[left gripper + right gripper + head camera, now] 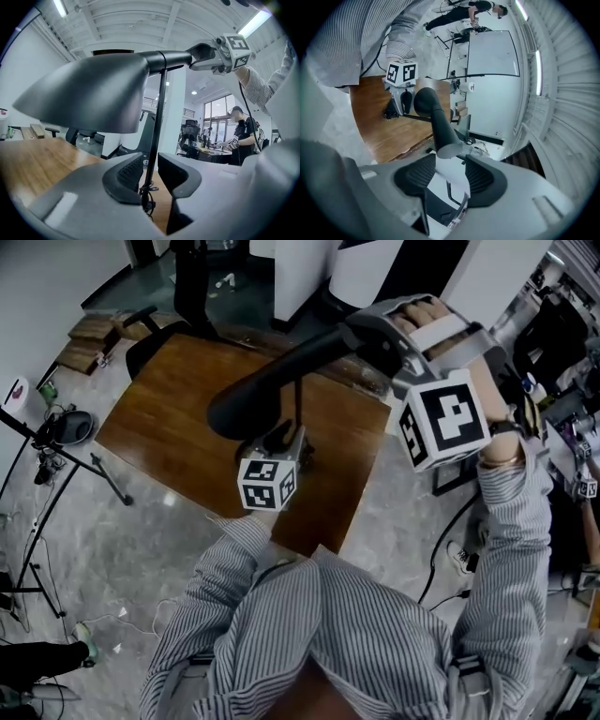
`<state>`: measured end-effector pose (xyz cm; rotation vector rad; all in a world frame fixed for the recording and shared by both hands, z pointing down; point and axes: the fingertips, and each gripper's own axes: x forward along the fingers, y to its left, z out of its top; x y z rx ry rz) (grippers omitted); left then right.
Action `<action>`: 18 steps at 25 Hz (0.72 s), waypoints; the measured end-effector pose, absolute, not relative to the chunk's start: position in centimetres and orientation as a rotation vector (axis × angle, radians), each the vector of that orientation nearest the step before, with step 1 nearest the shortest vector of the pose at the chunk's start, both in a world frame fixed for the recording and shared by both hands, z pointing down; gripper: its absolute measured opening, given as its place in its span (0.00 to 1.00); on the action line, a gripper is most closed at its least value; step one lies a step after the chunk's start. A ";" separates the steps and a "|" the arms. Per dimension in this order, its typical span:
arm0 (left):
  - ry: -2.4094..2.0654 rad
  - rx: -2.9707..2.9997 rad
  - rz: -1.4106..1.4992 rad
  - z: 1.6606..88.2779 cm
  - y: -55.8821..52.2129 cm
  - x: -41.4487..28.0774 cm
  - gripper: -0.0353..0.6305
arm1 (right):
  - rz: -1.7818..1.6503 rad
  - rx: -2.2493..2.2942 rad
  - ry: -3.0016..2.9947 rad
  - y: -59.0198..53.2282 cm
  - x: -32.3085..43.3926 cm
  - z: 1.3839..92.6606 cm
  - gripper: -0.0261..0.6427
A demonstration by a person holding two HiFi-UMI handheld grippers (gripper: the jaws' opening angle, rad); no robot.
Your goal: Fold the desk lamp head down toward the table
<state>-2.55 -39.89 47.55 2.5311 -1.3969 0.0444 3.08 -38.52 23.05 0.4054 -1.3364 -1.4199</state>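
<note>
A black desk lamp stands on the wooden table (169, 442). Its long cone head (248, 395) lies roughly level above the table, on a thin upright pole (298, 404). My right gripper (361, 334) is shut on the rear end of the lamp head (440, 126), with the cut end wedged between its pads (478, 176). My left gripper (281, 439) sits low by the pole (157, 131). It is open, and the pole runs up between the jaws without being pressed. In the left gripper view the lamp head (89, 93) looms overhead, with the right gripper (201, 51) behind it.
A tripod with a round dark head (66, 427) stands on the floor left of the table. An office chair (150, 338) is at the table's far corner. Cables (441, 549) trail on the floor at right. A person (239, 131) works at a desk far behind.
</note>
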 end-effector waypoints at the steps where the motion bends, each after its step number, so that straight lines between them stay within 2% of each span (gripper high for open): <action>1: -1.395 2.529 0.054 47.7 -39.5 -2.7 0.21 | -1.413 0.458 -1.352 -38.6 3.7 22.8 0.33; 5: -1.365 2.534 0.065 47.6 -37.1 -3.2 0.20 | -1.244 0.731 -1.733 -37.7 5.3 23.3 0.33; 10: -1.365 2.547 0.048 46.4 -34.6 -4.2 0.13 | -0.761 1.077 -2.299 -36.4 6.2 30.4 0.32; 13: -1.331 2.570 0.020 45.6 -33.1 -4.4 0.07 | -0.484 1.191 -2.467 -34.2 5.0 36.0 0.16; 18: -1.241 2.612 0.030 45.7 -31.7 -3.9 0.06 | 0.017 1.215 -2.671 -30.9 2.2 42.5 0.08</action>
